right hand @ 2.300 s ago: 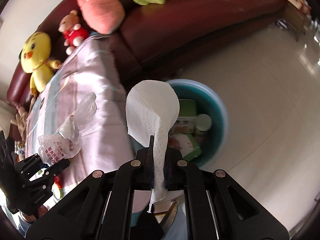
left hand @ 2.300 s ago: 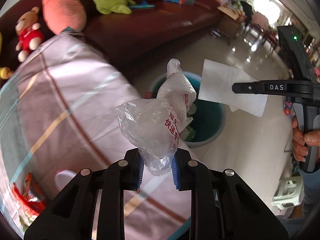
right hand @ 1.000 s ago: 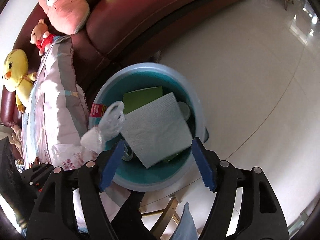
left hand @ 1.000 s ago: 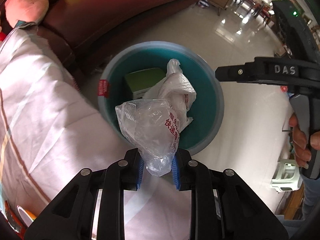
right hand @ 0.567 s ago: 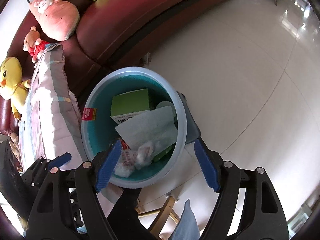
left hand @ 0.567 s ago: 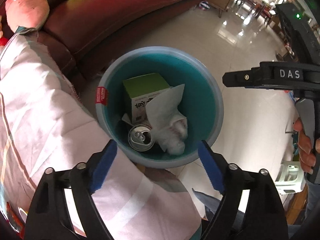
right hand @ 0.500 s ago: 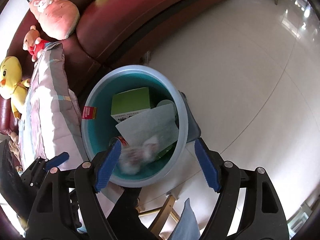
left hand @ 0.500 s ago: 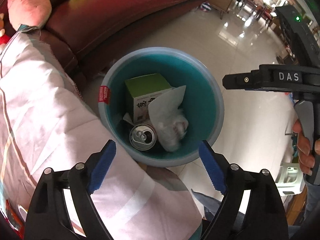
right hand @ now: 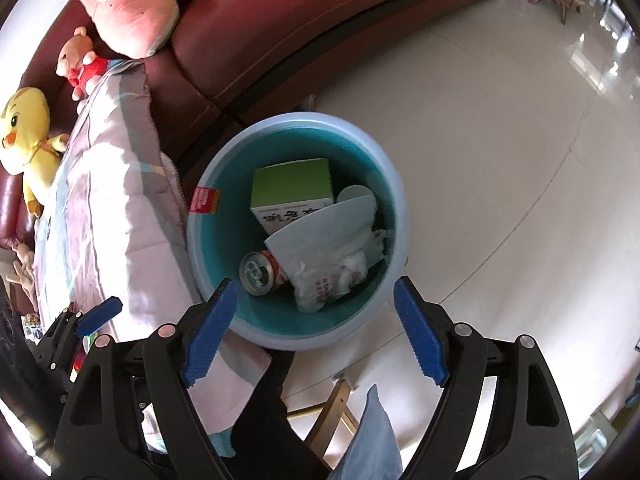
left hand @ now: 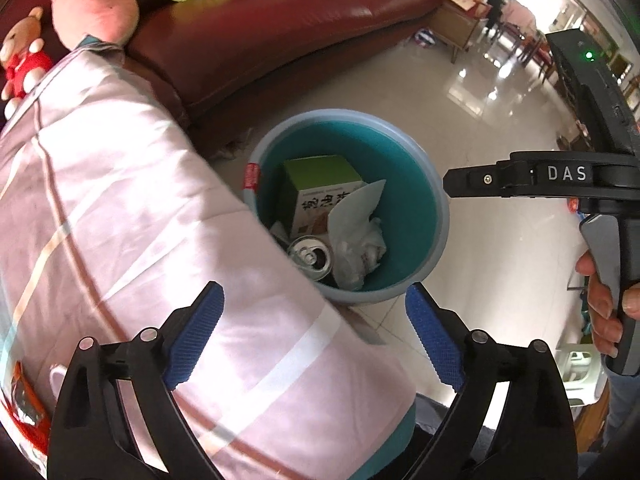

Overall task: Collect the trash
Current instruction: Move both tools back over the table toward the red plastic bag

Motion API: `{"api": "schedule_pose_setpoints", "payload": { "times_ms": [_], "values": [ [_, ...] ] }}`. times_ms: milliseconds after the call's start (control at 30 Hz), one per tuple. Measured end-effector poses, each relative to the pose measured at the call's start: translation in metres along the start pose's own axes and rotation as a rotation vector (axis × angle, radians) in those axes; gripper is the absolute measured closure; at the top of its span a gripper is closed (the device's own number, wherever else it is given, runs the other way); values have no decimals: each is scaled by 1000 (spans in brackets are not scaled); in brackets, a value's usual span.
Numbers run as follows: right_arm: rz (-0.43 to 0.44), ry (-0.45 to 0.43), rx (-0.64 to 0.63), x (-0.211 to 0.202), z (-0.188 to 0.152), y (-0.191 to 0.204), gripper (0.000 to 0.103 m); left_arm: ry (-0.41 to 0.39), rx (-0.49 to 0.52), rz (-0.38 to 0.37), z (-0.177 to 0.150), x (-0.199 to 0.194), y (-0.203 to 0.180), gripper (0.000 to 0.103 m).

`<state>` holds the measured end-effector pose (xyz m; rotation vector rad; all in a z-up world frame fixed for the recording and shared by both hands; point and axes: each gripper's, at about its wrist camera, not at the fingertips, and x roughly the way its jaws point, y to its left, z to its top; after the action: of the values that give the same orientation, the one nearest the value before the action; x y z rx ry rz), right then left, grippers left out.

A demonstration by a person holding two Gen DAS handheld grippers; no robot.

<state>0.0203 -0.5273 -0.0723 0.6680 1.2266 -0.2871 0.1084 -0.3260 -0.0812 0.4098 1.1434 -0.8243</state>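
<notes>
Left gripper (left hand: 314,334) and right gripper (right hand: 316,328): jaws wide, just been opening, nothing between. At 12 o'clock, teal bin (right hand: 394,184) on floor holds plastic bag (right hand: 332,272), paper towel (right hand: 324,226), can (right hand: 258,272), green box (right hand: 292,192). Sofa (right hand: 320,12) beyond.

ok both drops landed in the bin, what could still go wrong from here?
1. The paper towel stands tilted on the plastic bag, green box and can; it may spring up toward the bin rim.
2. The quilt overlaps the rim in the left view; a low left gripper could snag it.
</notes>
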Motion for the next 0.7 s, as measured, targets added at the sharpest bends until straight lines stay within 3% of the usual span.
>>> {"api": "schedule_pose_setpoints", "payload": {
  "times_ms": [700],
  "values": [
    [1,18,-174,-14,-44,110,26,-114,-172,53,-79,-84,82,8]
  ]
}}
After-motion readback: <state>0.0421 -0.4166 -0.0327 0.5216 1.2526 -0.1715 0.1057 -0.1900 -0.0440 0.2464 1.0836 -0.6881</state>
